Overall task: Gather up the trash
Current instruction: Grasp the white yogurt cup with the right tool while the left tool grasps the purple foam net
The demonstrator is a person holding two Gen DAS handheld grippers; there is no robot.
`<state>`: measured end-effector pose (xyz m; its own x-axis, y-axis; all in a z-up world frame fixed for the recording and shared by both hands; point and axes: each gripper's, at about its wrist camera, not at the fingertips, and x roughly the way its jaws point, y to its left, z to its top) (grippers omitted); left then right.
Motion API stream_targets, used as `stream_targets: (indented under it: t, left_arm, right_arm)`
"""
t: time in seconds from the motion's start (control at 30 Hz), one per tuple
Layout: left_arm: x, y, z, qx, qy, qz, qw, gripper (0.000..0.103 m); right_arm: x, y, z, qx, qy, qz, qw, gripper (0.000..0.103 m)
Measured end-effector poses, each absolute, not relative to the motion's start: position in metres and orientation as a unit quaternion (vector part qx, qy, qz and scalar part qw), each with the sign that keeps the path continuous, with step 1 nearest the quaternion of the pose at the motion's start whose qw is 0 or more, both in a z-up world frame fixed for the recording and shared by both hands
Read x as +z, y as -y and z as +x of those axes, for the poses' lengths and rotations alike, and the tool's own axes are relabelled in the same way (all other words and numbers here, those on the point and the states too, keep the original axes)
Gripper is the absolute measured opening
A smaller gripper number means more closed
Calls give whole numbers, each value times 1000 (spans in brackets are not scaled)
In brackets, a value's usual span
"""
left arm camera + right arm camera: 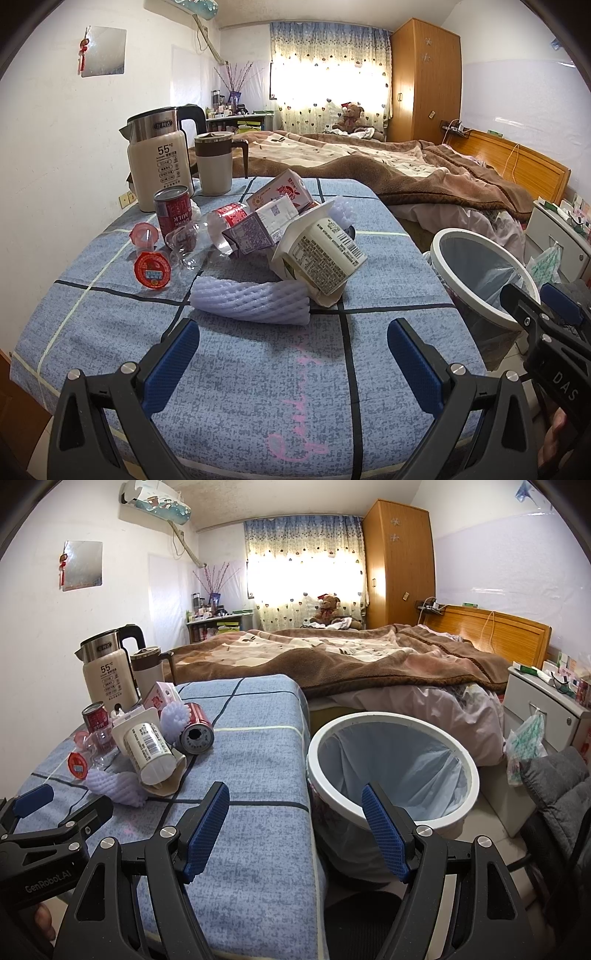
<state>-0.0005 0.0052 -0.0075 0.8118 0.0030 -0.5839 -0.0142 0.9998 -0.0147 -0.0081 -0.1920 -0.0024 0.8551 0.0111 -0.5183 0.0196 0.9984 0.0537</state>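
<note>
A heap of trash lies on the blue checked tablecloth [258, 369]: a white foam net sleeve [251, 299], a tipped white cup with a barcode [325, 258], a purple carton [255, 232], a pink milk carton [284, 192], a crushed clear bottle [207, 236], a red milk can [173, 214] and a red foil lid [152, 271]. My left gripper [293, 350] stands open just in front of the foam sleeve, holding nothing. My right gripper [295, 827] is open and empty, over the table's right edge beside the white-rimmed bin [391, 768]. A lying red can [197, 731] shows in the right wrist view.
A kettle [159, 162] and a brown-lidded mug [214, 162] stand at the table's back left. The bin [480, 280], lined with a blue bag, sits on the floor right of the table. A bed [369, 664] with a brown blanket lies behind, a nightstand [543, 705] to the right.
</note>
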Motion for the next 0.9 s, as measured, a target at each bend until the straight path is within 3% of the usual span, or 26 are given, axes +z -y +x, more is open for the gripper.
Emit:
stream_targets:
  t: [0.9]
  left_arm:
    - [-24, -103, 36, -5, -360, -63, 931, 101]
  right_arm:
    - [-16, 109, 80, 203, -326, 8, 923, 74]
